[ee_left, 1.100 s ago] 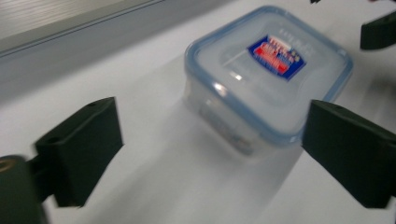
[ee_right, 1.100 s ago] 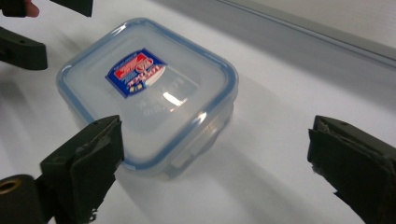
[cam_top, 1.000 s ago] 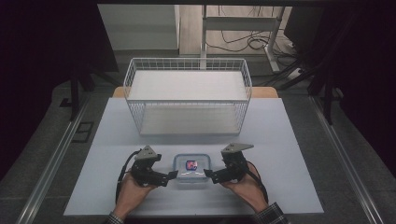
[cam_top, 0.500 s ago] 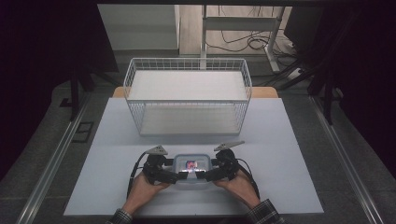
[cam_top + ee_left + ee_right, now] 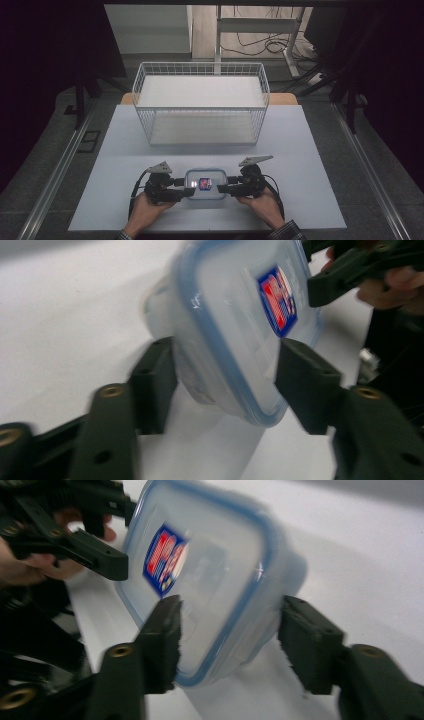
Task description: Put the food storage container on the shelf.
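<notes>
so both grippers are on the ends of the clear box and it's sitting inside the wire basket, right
Not quite. Both grippers, left and right, are at the ends of the clear box, their jaws just closing around it, but it sits on the table in front of the wire basket, not inside it. The high view shows this.

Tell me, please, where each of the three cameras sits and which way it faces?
High view: above the person's side, facing forward and down on the table and wire basket; both hands, left gripper, right gripper.
Left gripper view: rides the left gripper, looking along its jaws around the container.
Right gripper view: likewise, from the opposite end.
Shared: the blue-rimmed container.
</notes>
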`<action>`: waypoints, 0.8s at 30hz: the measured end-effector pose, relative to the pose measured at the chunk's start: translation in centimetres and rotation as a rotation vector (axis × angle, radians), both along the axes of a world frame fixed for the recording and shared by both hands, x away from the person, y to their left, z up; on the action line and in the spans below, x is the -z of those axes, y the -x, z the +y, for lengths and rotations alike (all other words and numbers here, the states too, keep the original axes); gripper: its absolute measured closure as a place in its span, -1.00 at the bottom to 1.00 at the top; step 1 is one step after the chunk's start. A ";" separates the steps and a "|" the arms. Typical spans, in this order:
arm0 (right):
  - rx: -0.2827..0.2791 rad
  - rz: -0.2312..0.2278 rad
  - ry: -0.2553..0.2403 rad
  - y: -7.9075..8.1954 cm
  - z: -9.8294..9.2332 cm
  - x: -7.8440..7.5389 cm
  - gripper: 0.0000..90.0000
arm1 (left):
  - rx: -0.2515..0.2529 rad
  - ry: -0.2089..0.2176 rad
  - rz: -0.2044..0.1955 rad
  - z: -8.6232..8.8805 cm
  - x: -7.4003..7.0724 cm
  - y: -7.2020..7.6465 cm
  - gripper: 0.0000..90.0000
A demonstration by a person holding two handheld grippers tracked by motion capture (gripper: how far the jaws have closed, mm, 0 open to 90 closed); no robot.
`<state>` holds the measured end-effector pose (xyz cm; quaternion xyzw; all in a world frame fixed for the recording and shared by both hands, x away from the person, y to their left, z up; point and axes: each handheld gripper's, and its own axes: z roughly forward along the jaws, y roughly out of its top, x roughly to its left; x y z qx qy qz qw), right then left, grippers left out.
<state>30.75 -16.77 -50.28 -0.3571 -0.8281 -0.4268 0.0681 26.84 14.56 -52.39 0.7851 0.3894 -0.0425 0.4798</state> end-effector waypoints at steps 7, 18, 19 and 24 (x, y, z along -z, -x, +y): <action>-0.005 0.046 -0.055 0.2 -0.8 0.2 0.20 | 0.018 0.054 0.016 0.7 0.2 0.1 0.18; -0.024 0.063 -0.119 -0.1 -1.5 0.7 0.26 | 0.026 0.118 0.039 1.3 0.8 -0.4 0.25; -0.020 0.052 -0.123 -0.1 -1.5 0.8 0.25 | 0.025 0.137 0.051 1.4 0.8 -0.7 0.26; -0.015 0.032 -0.145 -0.1 -1.6 0.3 0.27 | 0.021 0.186 0.046 1.9 0.4 -1.0 0.28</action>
